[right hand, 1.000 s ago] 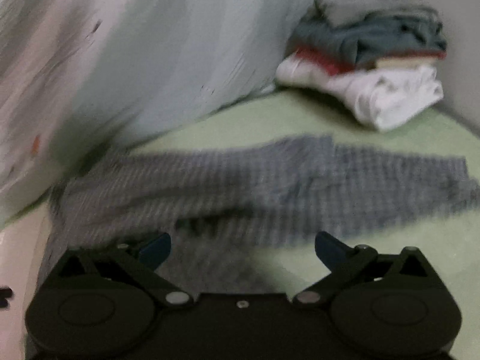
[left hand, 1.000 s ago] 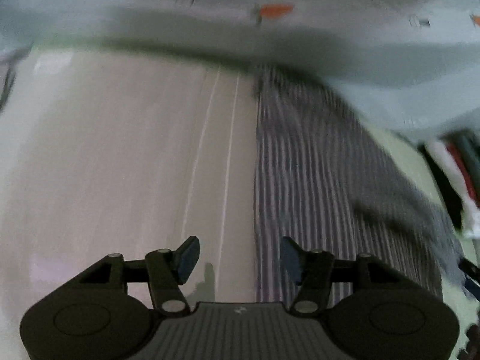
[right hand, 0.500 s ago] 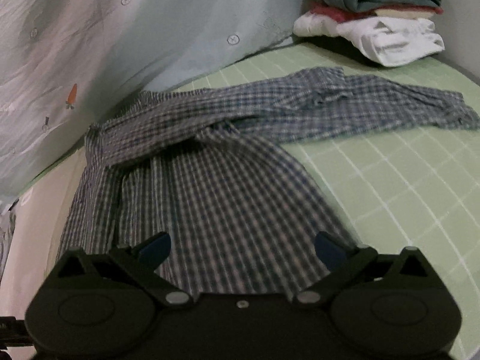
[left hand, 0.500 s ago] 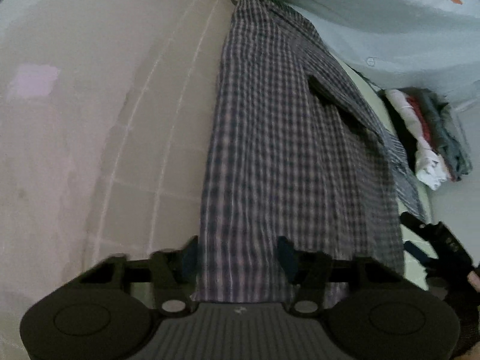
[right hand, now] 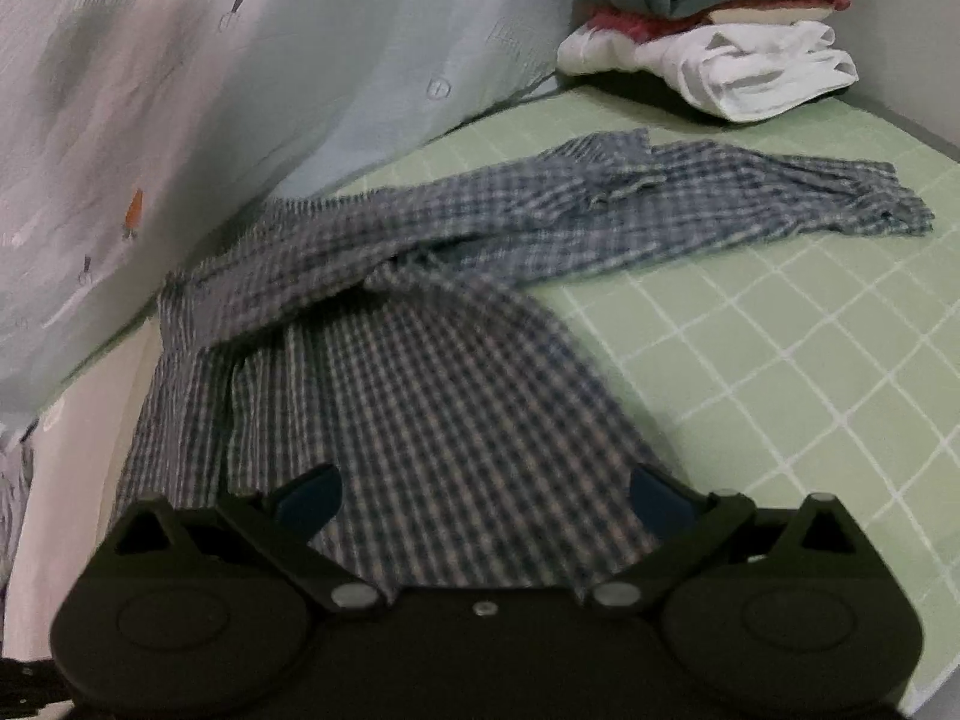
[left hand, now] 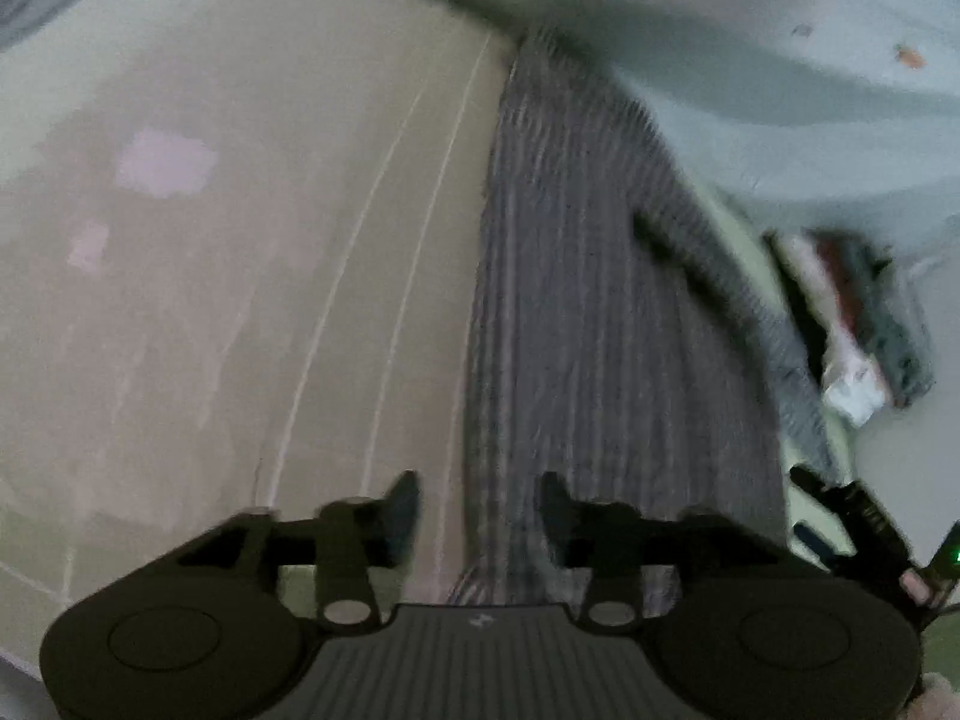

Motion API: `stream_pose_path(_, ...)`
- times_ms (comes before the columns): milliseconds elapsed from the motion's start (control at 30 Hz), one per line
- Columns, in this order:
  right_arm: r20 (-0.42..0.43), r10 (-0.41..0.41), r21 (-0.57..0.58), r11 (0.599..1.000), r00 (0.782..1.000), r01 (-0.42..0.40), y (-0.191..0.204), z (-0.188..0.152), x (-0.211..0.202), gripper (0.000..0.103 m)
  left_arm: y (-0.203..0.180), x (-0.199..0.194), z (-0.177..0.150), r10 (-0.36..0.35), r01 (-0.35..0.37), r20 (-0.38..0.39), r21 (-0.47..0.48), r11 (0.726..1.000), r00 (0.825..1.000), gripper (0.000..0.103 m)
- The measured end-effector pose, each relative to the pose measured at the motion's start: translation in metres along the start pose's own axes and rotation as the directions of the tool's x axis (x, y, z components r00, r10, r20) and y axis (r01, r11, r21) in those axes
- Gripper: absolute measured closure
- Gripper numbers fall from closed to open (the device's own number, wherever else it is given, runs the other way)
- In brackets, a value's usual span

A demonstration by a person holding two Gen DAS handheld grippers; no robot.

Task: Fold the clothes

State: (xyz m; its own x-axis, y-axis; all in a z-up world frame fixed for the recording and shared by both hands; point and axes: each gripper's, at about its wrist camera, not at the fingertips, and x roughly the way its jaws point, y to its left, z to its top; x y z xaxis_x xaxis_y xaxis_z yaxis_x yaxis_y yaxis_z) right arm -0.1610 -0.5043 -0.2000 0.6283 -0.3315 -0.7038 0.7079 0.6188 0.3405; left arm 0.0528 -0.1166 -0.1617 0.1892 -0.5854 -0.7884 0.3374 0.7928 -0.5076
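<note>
My right tool hangs low over the near hem of the checked shirt, its fingers spread wide with cloth under the gap and nothing pinched. Half a second ago it sat in much the same spot and just as wide, so on this side little has altered. The shirt lies spread on the green checked bed sheet, body toward me, one long sleeve thrown out to the right, a fold of cloth lapping over its upper body.

My left tool has changed more. Its view is smeared by motion, and the shirt's left edge now runs up between its fingers, which are parted with a moderate gap and grip nothing. Half a second ago it looked squarely down the garment; now it looks more at the pale pink sheet beside it.

The pile of folded clothes sits well apart in the far corner. I judge both tools are lining up on the hem; neither has closed.
</note>
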Motion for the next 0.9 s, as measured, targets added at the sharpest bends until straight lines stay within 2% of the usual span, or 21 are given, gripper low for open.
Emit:
stream_pose_path(33, 0.011, -0.003, 0.002, 1.0, 1.0, 0.002, -0.001, 0.004, 0.001, 0.0, -0.001, -0.005, 0.003, -0.025, 0.025, 0.028, -0.008, 1.0, 0.999, 0.03)
stream_pose_path(100, 0.048, -0.005, -0.013, 1.0, 0.999, 0.006, -0.004, 0.011, 0.003, 0.0, -0.001, -0.011, 0.01, -0.077, 0.079, 0.075, -0.025, 0.997, 0.994, 0.019)
stream_pose_path(167, 0.074, -0.003, -0.017, 1.0, 0.997, 0.004, -0.007, 0.019, 0.006, 0.0, -0.001, -0.013, 0.019, -0.121, 0.126, 0.106, -0.036, 0.991, 0.987, 0.001)
stream_pose_path(300, 0.112, -0.009, -0.011, 1.0, 0.994, 0.011, -0.014, 0.033, 0.015, 0.0, -0.007, -0.01, 0.038, -0.142, 0.147, 0.149, -0.023, 0.989, 0.979, 0.0)
stream_pose_path(433, 0.143, -0.051, -0.012, 0.999, 0.988, 0.053, -0.022, 0.051, 0.029, 0.0, -0.013, -0.007, 0.057, -0.149, 0.152, 0.188, -0.001, 0.988, 0.971, 0.0)
stream_pose_path(500, 0.158, -0.073, -0.001, 0.997, 0.985, 0.074, -0.028, 0.061, 0.037, 0.0, -0.015, 0.001, 0.065, -0.133, 0.133, 0.187, 0.013, 0.991, 0.973, 0.0)
stream_pose_path(767, 0.2, -0.161, 0.06, 0.987, 0.967, 0.152, -0.052, 0.113, 0.087, 0.0, -0.028, 0.043, 0.104, -0.095, 0.088, 0.131, 0.06, 0.994, 0.987, 0.0)
stream_pose_path(900, 0.2, -0.219, 0.043, 0.976, 0.955, 0.215, -0.057, 0.134, 0.106, 0.0, -0.034, 0.064, 0.125, -0.077, 0.068, 0.1, 0.084, 0.994, 0.992, 0.0)
